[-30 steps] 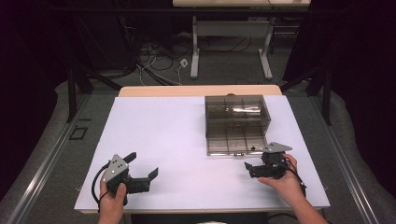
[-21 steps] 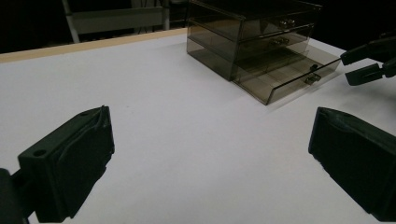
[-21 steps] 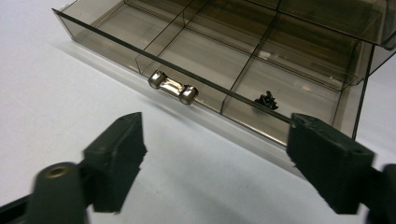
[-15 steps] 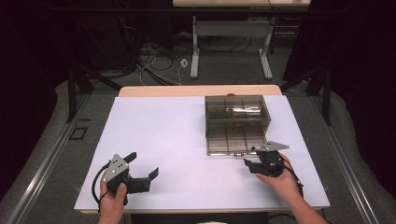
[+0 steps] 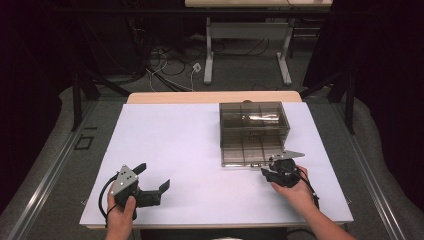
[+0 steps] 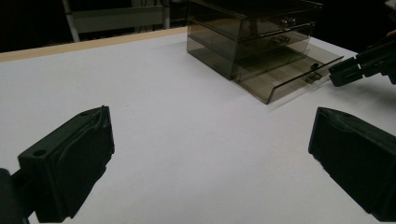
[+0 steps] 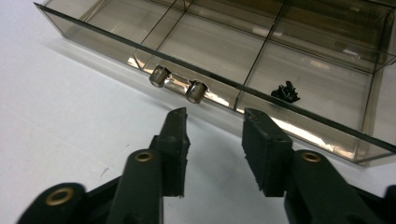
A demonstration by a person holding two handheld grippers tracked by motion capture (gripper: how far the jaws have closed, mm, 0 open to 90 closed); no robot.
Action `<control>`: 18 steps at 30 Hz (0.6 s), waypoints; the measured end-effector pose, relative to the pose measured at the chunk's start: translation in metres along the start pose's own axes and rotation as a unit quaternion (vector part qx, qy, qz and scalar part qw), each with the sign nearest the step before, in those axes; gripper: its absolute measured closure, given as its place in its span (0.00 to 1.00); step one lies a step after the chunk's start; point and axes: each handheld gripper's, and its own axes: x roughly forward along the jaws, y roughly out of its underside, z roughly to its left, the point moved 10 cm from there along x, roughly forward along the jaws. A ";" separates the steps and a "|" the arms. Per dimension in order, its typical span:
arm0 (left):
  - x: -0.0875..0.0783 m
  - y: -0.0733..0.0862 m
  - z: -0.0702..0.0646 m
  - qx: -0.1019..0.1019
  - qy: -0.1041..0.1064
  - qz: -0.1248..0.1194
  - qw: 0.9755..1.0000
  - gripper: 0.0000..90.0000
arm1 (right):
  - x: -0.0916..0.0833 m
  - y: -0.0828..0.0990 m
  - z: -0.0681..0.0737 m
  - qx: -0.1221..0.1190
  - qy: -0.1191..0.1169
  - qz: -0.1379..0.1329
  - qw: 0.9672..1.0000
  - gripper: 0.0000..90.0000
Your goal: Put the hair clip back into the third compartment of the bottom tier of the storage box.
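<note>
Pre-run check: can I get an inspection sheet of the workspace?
Surface: white table, bare in front.
Job's things: smoky clear drawer box; bottom drawer pulled out, small black bit inside, handle free.
Clutter: nothing seen.
Grippers: right gripper just short of handle, jaws have just been closing, nothing between; left gripper open, idle.
Cables: loose cables on floor behind.
Surroundings: dark room, desk legs behind.

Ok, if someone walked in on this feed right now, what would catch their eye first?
Most likely the smoky see-through drawer box at the far right of the white table, with its bottom drawer pulled out and a small black part lying in one compartment. Next, the right hand-held gripper just short of the drawer's handle, its jaws having just been closing with nothing between them. The left hand-held gripper rests open at the near left.
</note>
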 end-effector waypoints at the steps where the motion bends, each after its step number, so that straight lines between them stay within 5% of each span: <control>1: 0.000 0.000 0.000 0.000 0.000 0.000 1.000 0.00 | 0.001 -0.001 0.000 0.002 0.002 0.000 1.000 0.74; 18: 0.001 0.001 0.001 -0.001 0.002 0.002 1.000 0.00 | 0.010 -0.004 -0.003 0.014 -0.001 0.009 1.000 1.00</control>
